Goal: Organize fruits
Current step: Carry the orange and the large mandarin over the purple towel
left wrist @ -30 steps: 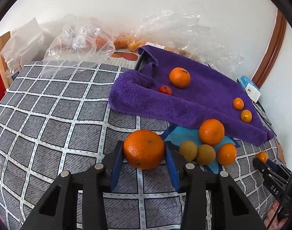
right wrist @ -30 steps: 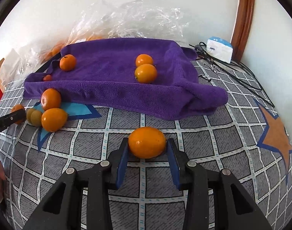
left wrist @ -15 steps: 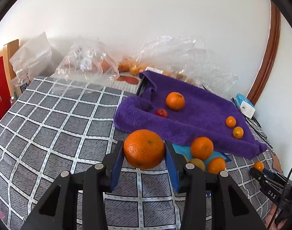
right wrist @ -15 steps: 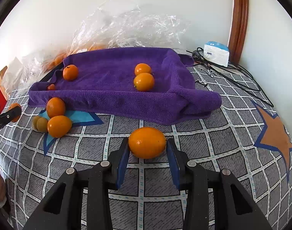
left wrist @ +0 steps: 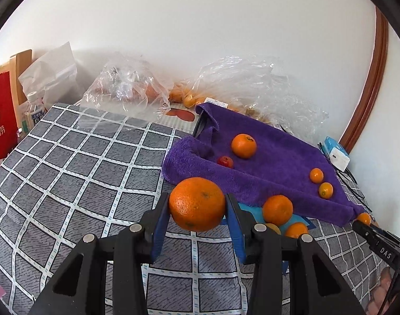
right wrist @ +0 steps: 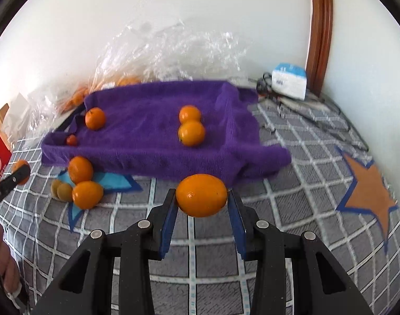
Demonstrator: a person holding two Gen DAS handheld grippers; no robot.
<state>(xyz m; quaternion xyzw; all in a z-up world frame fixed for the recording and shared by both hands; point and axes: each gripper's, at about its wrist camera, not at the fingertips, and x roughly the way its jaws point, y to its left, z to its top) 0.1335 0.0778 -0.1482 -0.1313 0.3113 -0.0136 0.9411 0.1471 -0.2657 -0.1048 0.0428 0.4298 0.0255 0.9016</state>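
Observation:
My left gripper (left wrist: 197, 204) is shut on a large orange (left wrist: 197, 203) and holds it above the checked cloth, in front of the purple towel's near left corner. My right gripper (right wrist: 202, 196) is shut on a smooth orange (right wrist: 202, 195), held above the cloth in front of the purple towel (right wrist: 147, 141). The towel (left wrist: 273, 168) lines a tray and holds an orange (left wrist: 243, 145), a small red fruit (left wrist: 225, 161) and two small oranges (left wrist: 321, 182). Several loose fruits (right wrist: 80, 183) lie in front of the towel on the left.
Clear plastic bags (left wrist: 126, 94) with more fruit stand against the wall behind the towel. A red box (left wrist: 0, 126) and a bottle (left wrist: 33, 110) are at the far left. A white and blue box (right wrist: 289, 80) and cables (right wrist: 312, 115) lie at the right.
Both grippers have risen higher above the cloth with their oranges still held; the towel and loose fruits sit lower and farther in both views.

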